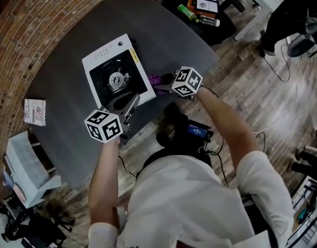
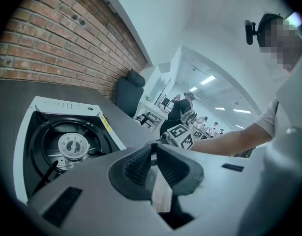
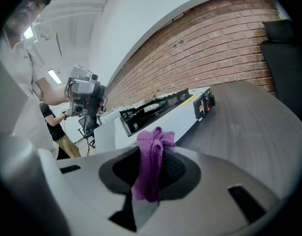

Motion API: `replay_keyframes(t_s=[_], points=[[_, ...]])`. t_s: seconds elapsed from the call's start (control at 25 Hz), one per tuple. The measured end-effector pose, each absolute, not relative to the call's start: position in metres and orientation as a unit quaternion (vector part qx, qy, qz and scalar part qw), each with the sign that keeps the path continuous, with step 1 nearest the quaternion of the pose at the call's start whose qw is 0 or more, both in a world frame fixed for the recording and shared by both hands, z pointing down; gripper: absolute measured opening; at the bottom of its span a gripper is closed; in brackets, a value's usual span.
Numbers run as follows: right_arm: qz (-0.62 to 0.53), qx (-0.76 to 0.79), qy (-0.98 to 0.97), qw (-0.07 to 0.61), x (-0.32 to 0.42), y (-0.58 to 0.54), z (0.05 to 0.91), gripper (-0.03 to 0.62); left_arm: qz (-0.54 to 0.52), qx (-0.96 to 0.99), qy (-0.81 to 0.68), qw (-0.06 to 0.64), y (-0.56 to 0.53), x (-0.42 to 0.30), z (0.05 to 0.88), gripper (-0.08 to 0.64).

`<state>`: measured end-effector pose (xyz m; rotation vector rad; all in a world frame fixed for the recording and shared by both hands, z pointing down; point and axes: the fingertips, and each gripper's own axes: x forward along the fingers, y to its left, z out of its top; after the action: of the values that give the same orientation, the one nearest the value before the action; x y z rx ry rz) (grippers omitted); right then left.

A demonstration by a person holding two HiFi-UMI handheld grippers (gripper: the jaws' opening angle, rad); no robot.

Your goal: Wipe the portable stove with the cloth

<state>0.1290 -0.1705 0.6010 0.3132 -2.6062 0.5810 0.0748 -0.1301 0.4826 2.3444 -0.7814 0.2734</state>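
The white portable stove point(image 1: 114, 71) with its black burner well sits on the dark grey table point(image 1: 55, 87), near the front edge. A purple cloth point(image 1: 156, 79) is pinched in my right gripper point(image 1: 161, 85), just right of the stove's front corner. In the right gripper view the cloth point(image 3: 156, 137) hangs bunched between the closed jaws of the right gripper point(image 3: 152, 156), with the stove point(image 3: 161, 113) a short way ahead. My left gripper point(image 1: 130, 102) hovers at the stove's near edge. In its own view the left gripper point(image 2: 152, 150) is shut with nothing held, beside the burner point(image 2: 72, 144).
A small printed box point(image 1: 34, 111) lies at the table's left. Bottles and a tablet point(image 1: 202, 12) rest on a dark stand beyond the table. A brick wall point(image 3: 200, 43) runs behind, with a black chair point(image 3: 284, 58) by it. Cables cross the wooden floor point(image 1: 272, 112).
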Motion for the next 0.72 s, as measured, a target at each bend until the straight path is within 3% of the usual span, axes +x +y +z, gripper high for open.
replay_keyframes(t_s=[0.72], points=[[0.199, 0.069, -0.935, 0.285, 0.152, -0.093, 0.599, 0.094, 0.069, 0.893, -0.304, 0.323, -0.108, 0.068, 0.480, 0.043]])
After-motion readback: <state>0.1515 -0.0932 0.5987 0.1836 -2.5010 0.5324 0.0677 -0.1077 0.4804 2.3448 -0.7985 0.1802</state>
